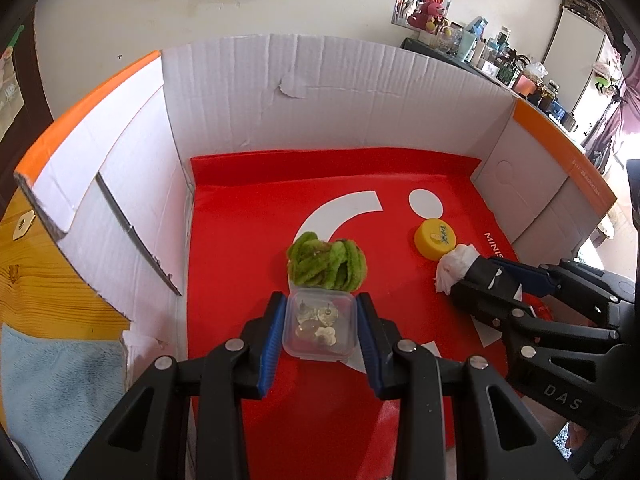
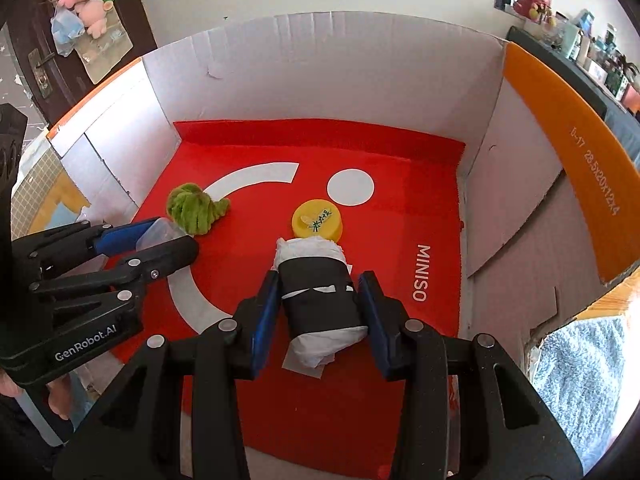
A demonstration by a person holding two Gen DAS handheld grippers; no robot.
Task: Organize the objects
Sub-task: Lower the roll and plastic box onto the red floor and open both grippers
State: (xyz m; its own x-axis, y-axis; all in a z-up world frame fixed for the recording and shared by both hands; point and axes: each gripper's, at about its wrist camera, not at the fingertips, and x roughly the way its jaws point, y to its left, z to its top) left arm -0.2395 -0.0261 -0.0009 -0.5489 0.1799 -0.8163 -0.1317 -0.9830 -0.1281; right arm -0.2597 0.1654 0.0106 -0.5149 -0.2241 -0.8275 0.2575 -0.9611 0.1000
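Left gripper (image 1: 320, 320): angled down, pads clamping one clear square plastic box (image 1: 319, 328) | right gripper (image 2: 318, 304): angled down, gripping one black-banded white paper roll (image 2: 318, 300) | one fuzzy green bundle (image 1: 326, 260), one round yellow lid (image 1: 435, 238), both mid-floor on red liner (image 1: 240, 232) | white corrugated cardboard box (image 1: 320, 92).
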